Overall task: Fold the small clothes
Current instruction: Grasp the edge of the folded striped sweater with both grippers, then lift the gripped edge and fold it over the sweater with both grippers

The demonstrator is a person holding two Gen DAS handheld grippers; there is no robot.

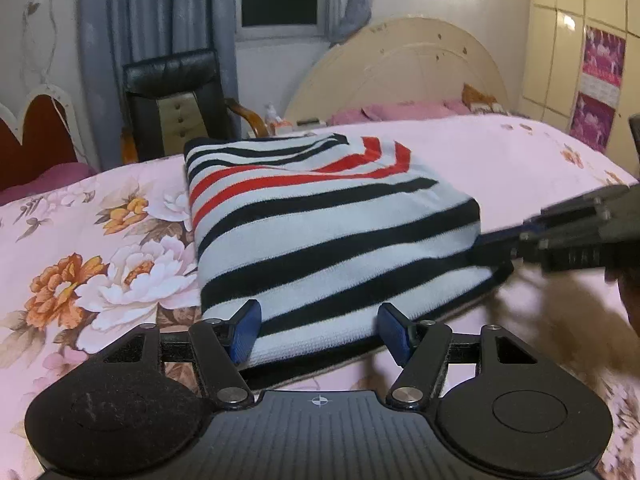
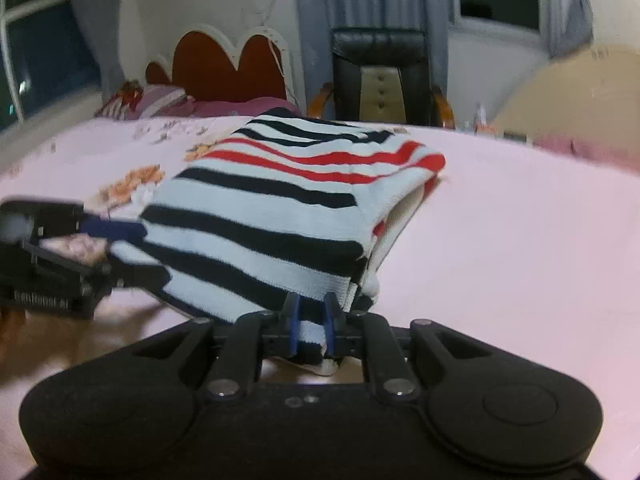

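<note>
1. We see the striped sweater point(image 1: 320, 232) lying at the centre of both views on the floral bedsheet point(image 1: 100, 248), already folded into a compact, layered rectangle.
2. Our left gripper point(image 1: 320, 330) stands spread at the near hem, lower centre of its view; the fabric lies between its fingers, but they do not seem to press it.
3. Our right gripper point(image 2: 310, 326) is narrowly clenched on a corner of the sweater, lower centre.
4. We judge the folding nearly done: perhaps a last tidy and letting go.
</note>
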